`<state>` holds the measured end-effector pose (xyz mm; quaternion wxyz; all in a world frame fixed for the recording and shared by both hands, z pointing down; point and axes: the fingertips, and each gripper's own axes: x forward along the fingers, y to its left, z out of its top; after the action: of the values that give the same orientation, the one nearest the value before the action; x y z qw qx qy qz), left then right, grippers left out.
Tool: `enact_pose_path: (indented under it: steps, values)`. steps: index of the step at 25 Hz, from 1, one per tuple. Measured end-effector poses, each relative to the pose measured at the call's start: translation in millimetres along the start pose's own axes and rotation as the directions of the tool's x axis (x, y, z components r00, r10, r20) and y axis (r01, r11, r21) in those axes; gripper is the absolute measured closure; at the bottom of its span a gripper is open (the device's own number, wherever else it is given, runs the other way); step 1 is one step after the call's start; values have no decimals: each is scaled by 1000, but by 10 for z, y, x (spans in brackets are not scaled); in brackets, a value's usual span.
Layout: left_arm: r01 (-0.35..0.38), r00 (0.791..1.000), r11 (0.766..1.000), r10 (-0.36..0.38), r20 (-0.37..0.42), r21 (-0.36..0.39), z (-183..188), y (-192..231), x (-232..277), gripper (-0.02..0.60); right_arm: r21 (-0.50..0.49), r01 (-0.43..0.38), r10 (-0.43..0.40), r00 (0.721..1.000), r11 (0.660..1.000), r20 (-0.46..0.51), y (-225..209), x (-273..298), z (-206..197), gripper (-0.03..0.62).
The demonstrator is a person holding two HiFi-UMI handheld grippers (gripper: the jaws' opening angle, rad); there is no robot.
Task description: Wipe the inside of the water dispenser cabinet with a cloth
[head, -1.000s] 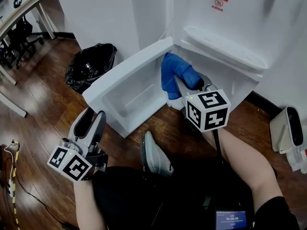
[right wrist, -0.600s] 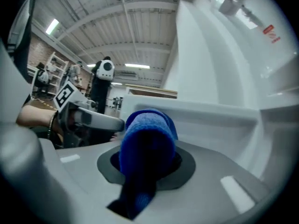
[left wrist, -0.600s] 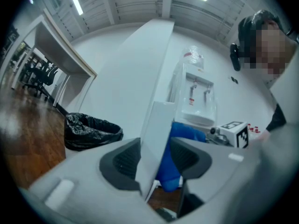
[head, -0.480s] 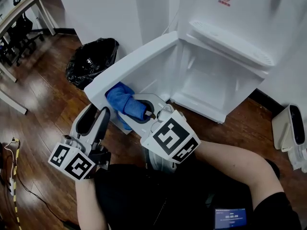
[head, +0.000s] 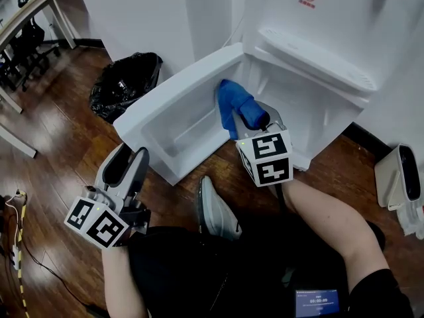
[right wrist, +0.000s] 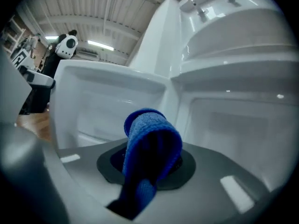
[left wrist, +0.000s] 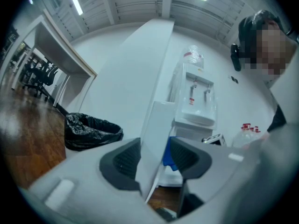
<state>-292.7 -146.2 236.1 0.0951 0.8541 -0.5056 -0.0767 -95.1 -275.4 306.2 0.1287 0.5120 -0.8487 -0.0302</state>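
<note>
Water dispenser (head: 331, 12) fills the head view from 12 to 2 o'clock. Its cabinet (head: 311, 121) gapes open below, with the door (head: 172, 121) swung out toward 10 o'clock. At 8 o'clock, the left gripper (head: 129, 161) has half-open jaws straddling the door's edge, seemingly steadying it. The right gripper (head: 262, 119) has its jaws clamped on the blue cloth (head: 235, 101), bunched at the hinge side of the cabinet mouth. Wiping's in hand, I'd say. Next move: press the cloth against the inner walls and sweep.

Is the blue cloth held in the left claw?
No, the right gripper view shows the blue cloth folded and clamped in the right claw.
</note>
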Motion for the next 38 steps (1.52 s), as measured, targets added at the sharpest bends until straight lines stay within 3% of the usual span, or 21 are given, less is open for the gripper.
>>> enact_pose_path:
  steps: [2,5,8,11,13,14,15,17,19,21,23,25,27,29,33,35,38]
  values:
    - [0,1000,1000,0,0,-1,-2,1,4,382,46,-38,38,999,998,-12,99,29,-25,499]
    - [0,1000,1000,0,1,-2,-2,2,6,382,51,-215,213,976,975,33,604,-3,107,497]
    - [0,1000,1000,0,2,-1,1,5,4,382,-58,-390,393,916,919,77,1260,-166,323,497]
    - [1,1000,1000,-1,1,-3,-4,3,2,382,-152,-530,543,838,834,58,1773,-337,325,497]
    - [1,1000,1000,-1,1,-3,-4,3,-3,382,-179,-594,612,789,784,60,1954,-415,300,497]
    - [1,1000,1000,-1,1,-3,-4,4,-6,382,-184,-605,623,779,775,65,1964,-423,290,497]
    - [1,1000,1000,-1,2,-3,-3,5,-8,382,-178,-597,615,785,782,71,1907,-400,276,497]
    - [0,1000,1000,0,3,-2,0,6,-7,382,-127,-520,531,844,845,78,1588,-263,226,499]
    - [-1,1000,1000,1,2,-2,0,9,-4,382,-65,-365,368,928,929,57,1098,-90,127,499]
    - [-1,1000,1000,1,1,-2,-3,10,-3,382,-55,-180,182,983,982,26,619,-4,12,499]
    - [-3,1000,1000,3,0,-1,-4,10,-2,382,-71,-29,30,1000,997,7,261,-3,-71,499]
    - [-3,1000,1000,3,0,2,0,11,4,382,-55,36,-37,999,998,-24,72,-2,-145,497]
    - [-3,1000,1000,3,-1,3,1,10,13,382,-16,19,-21,997,1000,-77,59,45,-260,497]
    - [-4,1000,1000,4,-2,1,-5,8,9,382,7,-47,48,993,999,-109,210,107,-355,497]
    - [-5,1000,1000,5,-2,-1,-5,7,6,382,0,-230,230,972,973,-51,817,81,-191,497]
    - [-4,1000,1000,4,0,-1,-1,6,10,382,-35,-329,329,944,944,-4,1203,-36,-17,497]
    - [-3,1000,1000,3,2,-1,2,7,6,382,-162,-482,493,869,861,42,1791,-275,170,497]
